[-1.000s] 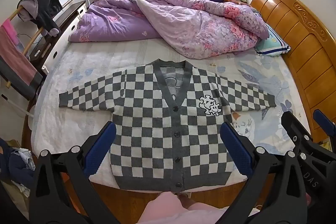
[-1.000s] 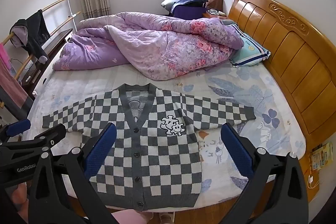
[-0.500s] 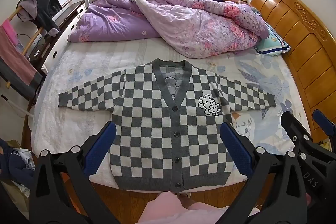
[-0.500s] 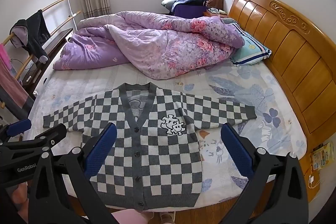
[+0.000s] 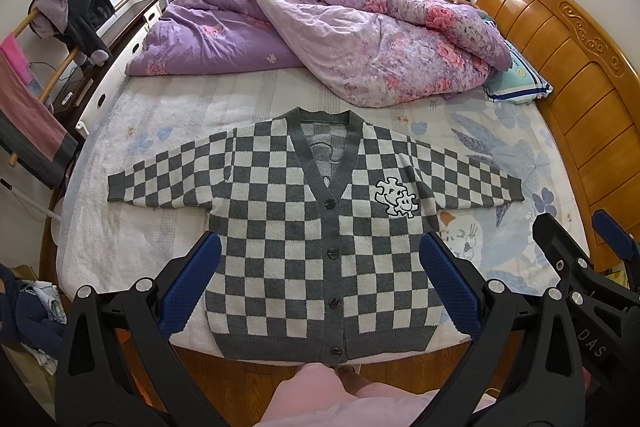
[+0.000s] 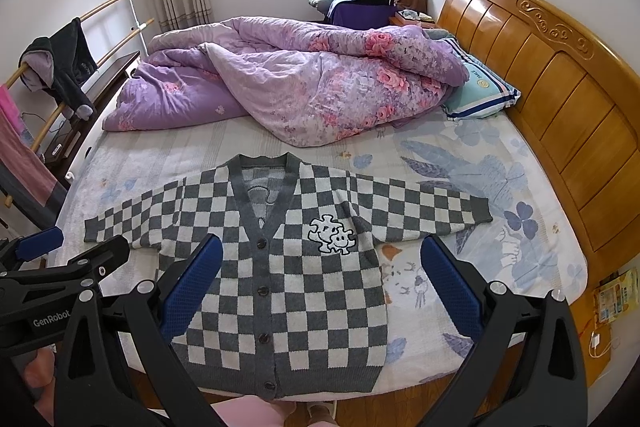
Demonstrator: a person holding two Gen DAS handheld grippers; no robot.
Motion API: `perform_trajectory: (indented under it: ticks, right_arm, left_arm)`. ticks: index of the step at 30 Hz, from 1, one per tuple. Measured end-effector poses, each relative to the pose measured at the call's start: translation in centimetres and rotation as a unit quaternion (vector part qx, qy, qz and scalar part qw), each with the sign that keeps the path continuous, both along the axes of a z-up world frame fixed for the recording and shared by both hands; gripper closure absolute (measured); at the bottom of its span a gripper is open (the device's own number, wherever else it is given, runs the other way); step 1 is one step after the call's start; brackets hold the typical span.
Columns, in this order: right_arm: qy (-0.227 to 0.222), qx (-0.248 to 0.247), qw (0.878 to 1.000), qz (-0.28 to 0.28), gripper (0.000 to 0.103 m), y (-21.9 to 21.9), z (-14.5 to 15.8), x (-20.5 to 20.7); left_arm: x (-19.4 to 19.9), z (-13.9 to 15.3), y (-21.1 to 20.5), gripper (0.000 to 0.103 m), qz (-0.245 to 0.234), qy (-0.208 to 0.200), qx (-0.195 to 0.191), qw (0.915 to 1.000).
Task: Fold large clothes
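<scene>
Lying flat on the bed (image 5: pixel 160 115), the cardigan (image 5: pixel 320 227) was spread face up with both sleeves stretched out to the sides and its buttoned front closed. Its hem sat at the near edge of the mattress, right in front of the person's pink-clad legs (image 5: pixel 320 399). A white puzzle-piece patch (image 5: pixel 396 197) showed on the chest.

The left gripper (image 5: pixel 320 283) hung above the lower half of the cardigan, its blue-padded fingers (image 5: pixel 192 283) spread wide apart and holding nothing. The right gripper (image 6: pixel 320 287) was likewise wide apart and empty, hovering over the cardigan's lower front and the sheet beside it. Neither touched the fabric. Each gripper showed at the edge of the other's view.

Beyond the collar, a crumpled purple floral quilt (image 6: pixel 300 87) lay across the far part of the bed, well apart from the cardigan. A teal pillow (image 6: pixel 480 95) rested against the wooden headboard (image 6: pixel 560 67). A rail (image 5: pixel 60 39) beside the bed carried a dark garment (image 5: pixel 80 11).
</scene>
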State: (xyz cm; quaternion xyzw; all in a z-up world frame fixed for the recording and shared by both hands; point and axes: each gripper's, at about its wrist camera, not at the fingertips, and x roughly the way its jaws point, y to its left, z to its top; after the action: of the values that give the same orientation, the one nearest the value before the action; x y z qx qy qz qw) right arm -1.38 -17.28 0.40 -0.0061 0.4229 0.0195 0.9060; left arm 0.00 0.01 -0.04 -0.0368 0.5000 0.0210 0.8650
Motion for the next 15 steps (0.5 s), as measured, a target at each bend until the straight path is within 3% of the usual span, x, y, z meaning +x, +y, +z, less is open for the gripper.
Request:
perform_trajectory:
  ticks: [15]
  right_arm:
    - [0.005,0.001,1.000,0.000,0.007,0.1,-0.3,0.5]
  left_arm:
    - [0.5,-1.2,0.1,0.004,0.000,0.004,0.005,1.0000]
